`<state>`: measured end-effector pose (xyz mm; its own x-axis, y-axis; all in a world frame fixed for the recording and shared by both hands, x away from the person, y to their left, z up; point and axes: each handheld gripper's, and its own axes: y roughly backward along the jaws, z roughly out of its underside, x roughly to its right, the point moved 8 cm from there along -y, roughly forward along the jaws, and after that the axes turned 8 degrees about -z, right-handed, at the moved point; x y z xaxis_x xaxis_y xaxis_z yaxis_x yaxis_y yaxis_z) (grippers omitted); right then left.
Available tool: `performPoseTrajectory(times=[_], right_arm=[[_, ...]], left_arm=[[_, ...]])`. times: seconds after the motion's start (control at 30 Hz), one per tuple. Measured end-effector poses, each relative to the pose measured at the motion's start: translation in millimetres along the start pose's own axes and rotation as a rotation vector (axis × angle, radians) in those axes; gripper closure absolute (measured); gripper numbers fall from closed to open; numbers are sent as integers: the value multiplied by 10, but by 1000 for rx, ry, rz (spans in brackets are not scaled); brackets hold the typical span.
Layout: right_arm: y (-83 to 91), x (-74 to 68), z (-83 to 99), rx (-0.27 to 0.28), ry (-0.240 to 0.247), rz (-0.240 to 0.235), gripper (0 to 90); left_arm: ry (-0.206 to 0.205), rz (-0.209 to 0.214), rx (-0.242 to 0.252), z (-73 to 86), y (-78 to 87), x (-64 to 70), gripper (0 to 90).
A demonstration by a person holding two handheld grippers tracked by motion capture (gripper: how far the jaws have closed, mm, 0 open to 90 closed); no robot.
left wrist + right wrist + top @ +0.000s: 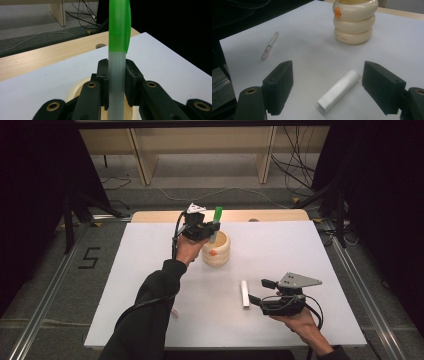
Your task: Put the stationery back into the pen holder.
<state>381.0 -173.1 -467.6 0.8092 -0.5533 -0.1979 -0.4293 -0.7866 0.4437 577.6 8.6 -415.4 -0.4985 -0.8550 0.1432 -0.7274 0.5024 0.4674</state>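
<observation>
High view: a white table (150,270) with a bare wooden strip along its far edge. The left gripper (209,231) is held above the far middle of the table, directly over a cream ribbed cup (217,251). Its jaws are clamped on a green-topped tube (216,222), which stands upright; the green end points up and the pale translucent lower part reaches down toward the cup's mouth. Whether the tube's lower end touches the cup cannot be told.

Left gripper view: the green-topped tube (117,62) rises vertically between the two black jaws, which press on its translucent section from both sides. The rim of the cream ribbed cup (75,91) shows just beneath the jaws.

The right gripper (252,301) is held low over the near right part of the table, its jaws spread apart and pointing left toward a white tube (244,293) that lies flat on the table, well apart from the cup.

Right gripper view: the white tube (339,90) lies on the table between the two separated jaws, touching neither. The cream ribbed cup (354,21) stands farther off, with a small orange mark on its side. A thin clear stick (269,46) lies on the table to the left, well apart from both.
</observation>
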Motion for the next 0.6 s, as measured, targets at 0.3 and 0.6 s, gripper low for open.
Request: performPoseTrajectory(times=[0.3, 0.6], right_arm=[[-5, -9, 8, -9, 3, -4, 262], [-11, -14, 13, -13, 4, -8, 261]], left_arm=[[7, -11, -2, 55, -75, -10, 763], [10, -28, 0, 83, -129, -28, 762]])
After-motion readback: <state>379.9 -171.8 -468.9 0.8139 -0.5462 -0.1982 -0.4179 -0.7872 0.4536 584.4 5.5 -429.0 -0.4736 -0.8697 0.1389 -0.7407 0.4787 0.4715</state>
